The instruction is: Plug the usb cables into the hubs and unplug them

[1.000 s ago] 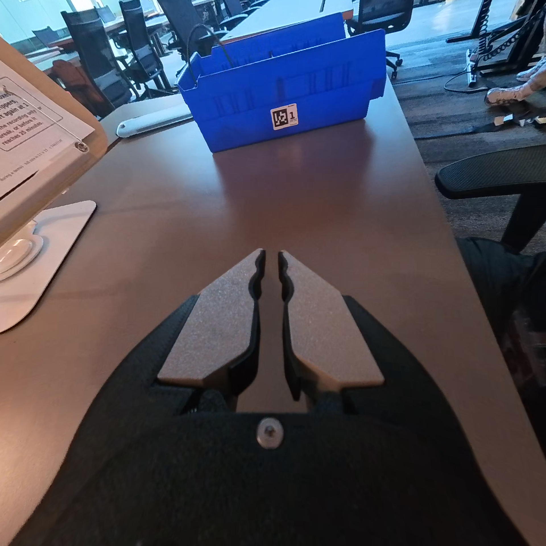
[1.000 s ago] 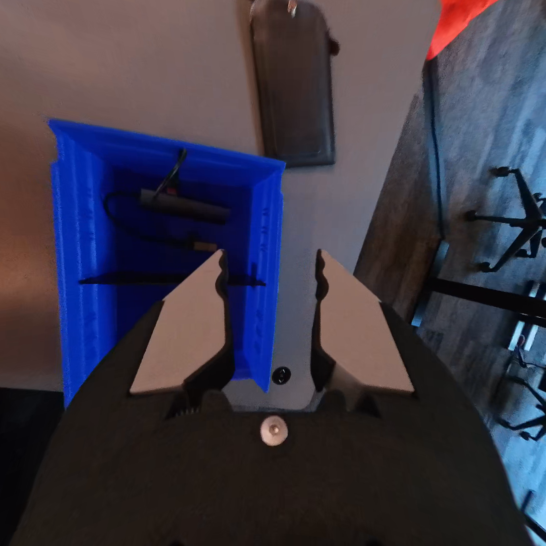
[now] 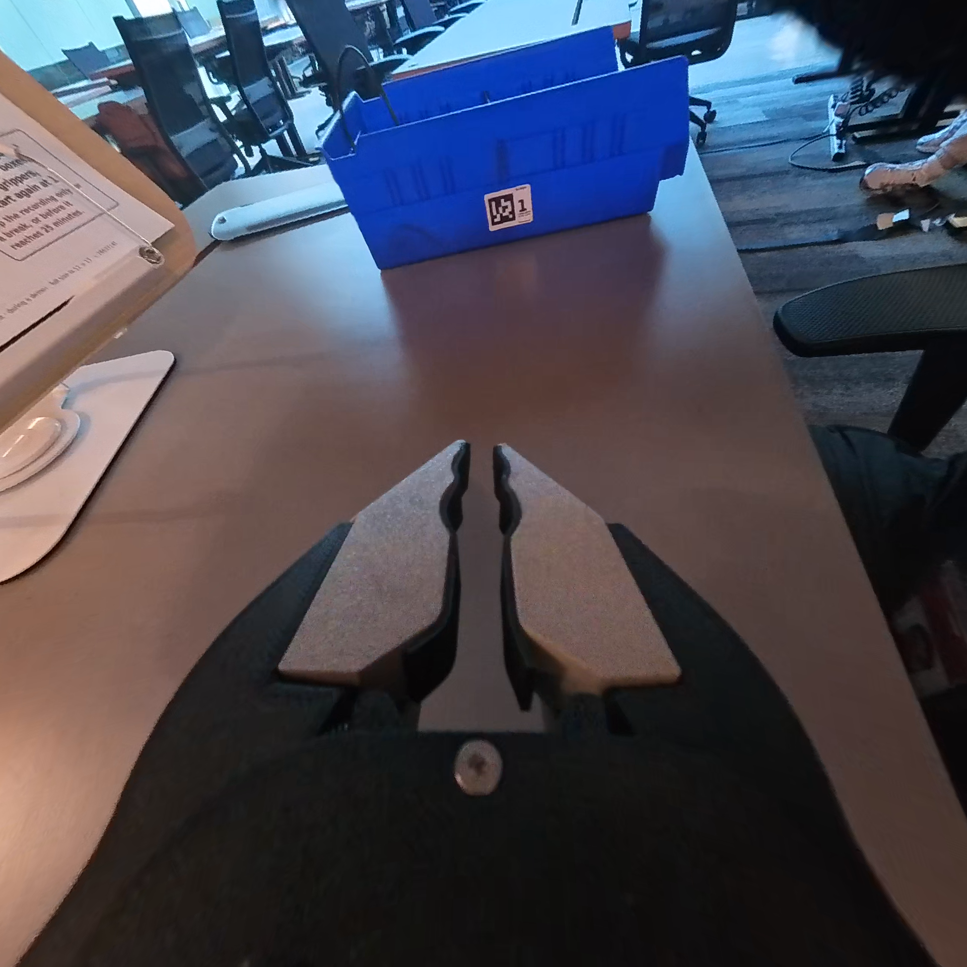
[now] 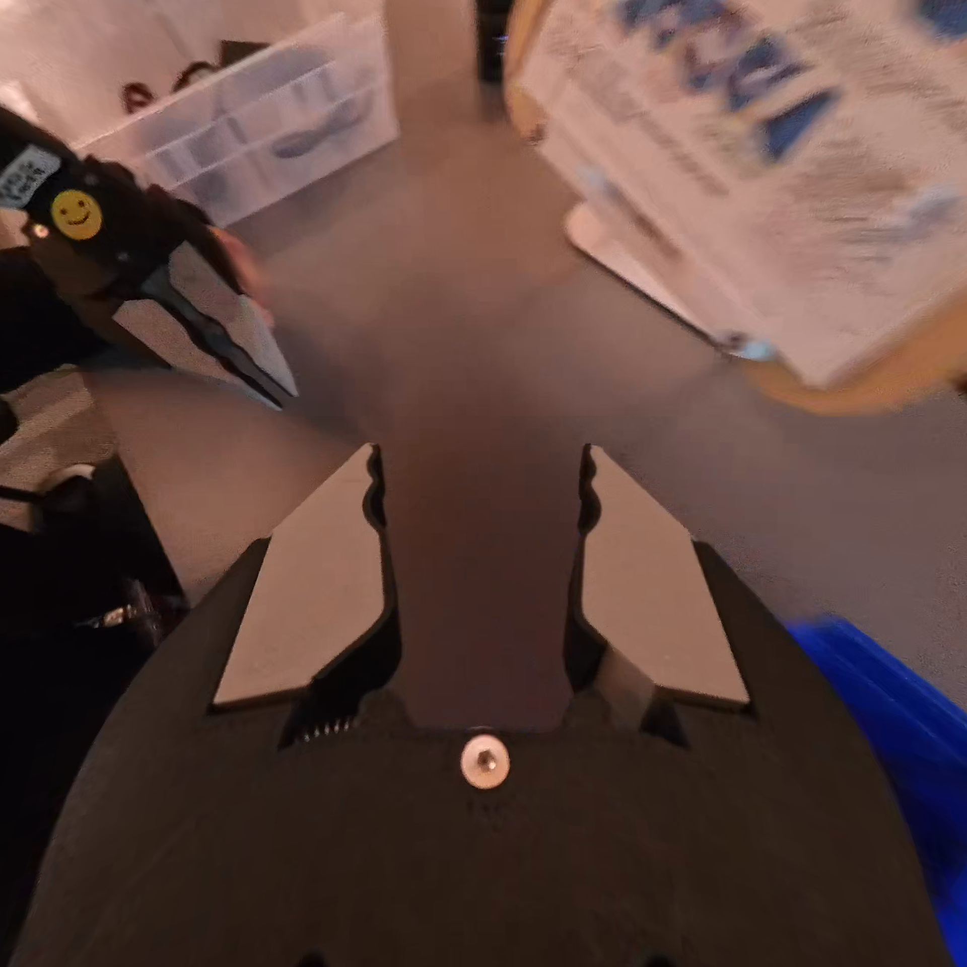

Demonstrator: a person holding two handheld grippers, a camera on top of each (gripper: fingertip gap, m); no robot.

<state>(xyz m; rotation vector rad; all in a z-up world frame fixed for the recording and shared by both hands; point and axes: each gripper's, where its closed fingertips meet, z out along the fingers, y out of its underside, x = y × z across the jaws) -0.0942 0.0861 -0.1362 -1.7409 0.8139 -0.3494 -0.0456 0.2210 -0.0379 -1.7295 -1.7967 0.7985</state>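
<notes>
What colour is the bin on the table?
The bin is bright blue with a small white tag; the left wrist view shows it best.

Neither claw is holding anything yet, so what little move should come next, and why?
Probably bring the right claw back over the blue bin. Its jaws stand wide apart and empty above bare table, while a black cable loops out of the bin.

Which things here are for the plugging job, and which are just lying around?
For the job:
- blue bin
- black cable sticking out of it
- left tongs, nearly closed, empty
- right tongs, open, empty

Just lying around:
- paper sign on a stand
- office chair
- white bar beside the bin
</notes>
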